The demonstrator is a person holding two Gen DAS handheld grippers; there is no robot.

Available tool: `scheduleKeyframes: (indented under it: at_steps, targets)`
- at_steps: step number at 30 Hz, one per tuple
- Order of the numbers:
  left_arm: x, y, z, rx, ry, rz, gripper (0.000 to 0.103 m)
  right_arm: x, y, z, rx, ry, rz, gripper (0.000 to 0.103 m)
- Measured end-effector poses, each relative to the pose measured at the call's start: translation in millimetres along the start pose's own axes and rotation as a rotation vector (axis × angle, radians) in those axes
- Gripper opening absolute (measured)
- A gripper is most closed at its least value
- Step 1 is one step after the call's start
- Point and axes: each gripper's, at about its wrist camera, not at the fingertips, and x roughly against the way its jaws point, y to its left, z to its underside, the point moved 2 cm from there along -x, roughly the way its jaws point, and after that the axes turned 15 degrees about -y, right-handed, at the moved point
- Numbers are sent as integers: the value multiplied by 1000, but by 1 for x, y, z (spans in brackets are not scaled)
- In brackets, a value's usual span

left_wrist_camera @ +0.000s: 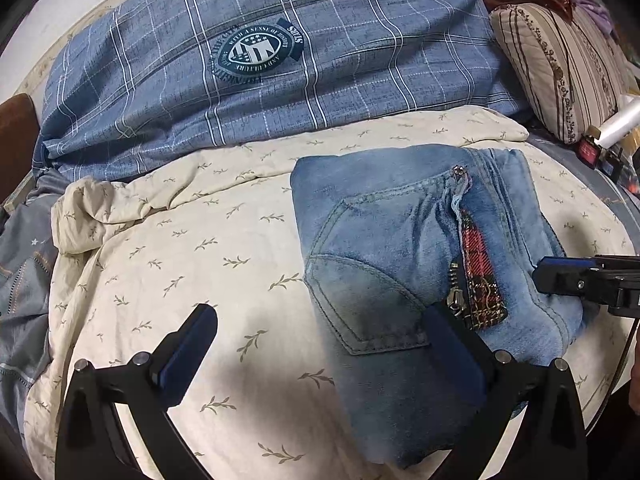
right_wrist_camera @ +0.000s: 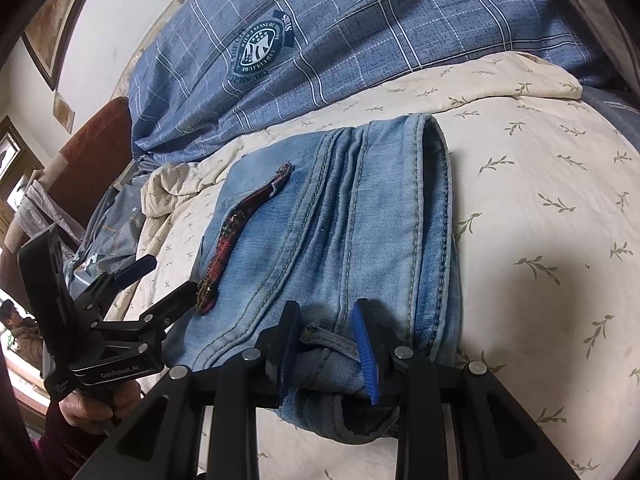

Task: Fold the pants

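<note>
From the left wrist, I see the jeans (left_wrist_camera: 400,248) lying on the cream sheet (left_wrist_camera: 180,260) of the bed, right of centre, already folded into a compact block with a back pocket on top and a red plaid zipper strip (left_wrist_camera: 480,276) running down it. My left gripper (left_wrist_camera: 324,344) stands wide, one finger over bare sheet and the other over the near edge of the denim, holding nothing. My right gripper (left_wrist_camera: 560,280) comes in from the right edge at the side of the bundle; from this view I cannot tell how its jaws stand. Behind the jeans lie a blue plaid duvet (left_wrist_camera: 260,60) and a striped pillow (left_wrist_camera: 560,72). From the right wrist, the jeans (right_wrist_camera: 340,220) show as a stacked fold, seams running away from me and a rolled edge at the far end. My right gripper (right_wrist_camera: 328,352) has its jaws narrow around a bunched corner of denim with a belt loop; the pads look pressed to the cloth, so I judge it gripped. My left gripper (right_wrist_camera: 160,280) sits open at the left side of the bundle, near the plaid strip. By my reading, the main folds are done and the pants are close to their final shape. What seems left is tucking or smoothing this near corner, letting go, and perhaps one last squaring of the stack.
</note>
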Motion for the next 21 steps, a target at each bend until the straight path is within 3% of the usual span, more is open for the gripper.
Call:
scheduleKeyframes:
  at_steps: [21]
  targets:
    - [-2,2,5,57,-7,9,103,0,-1,1,-6,-9,1,32]
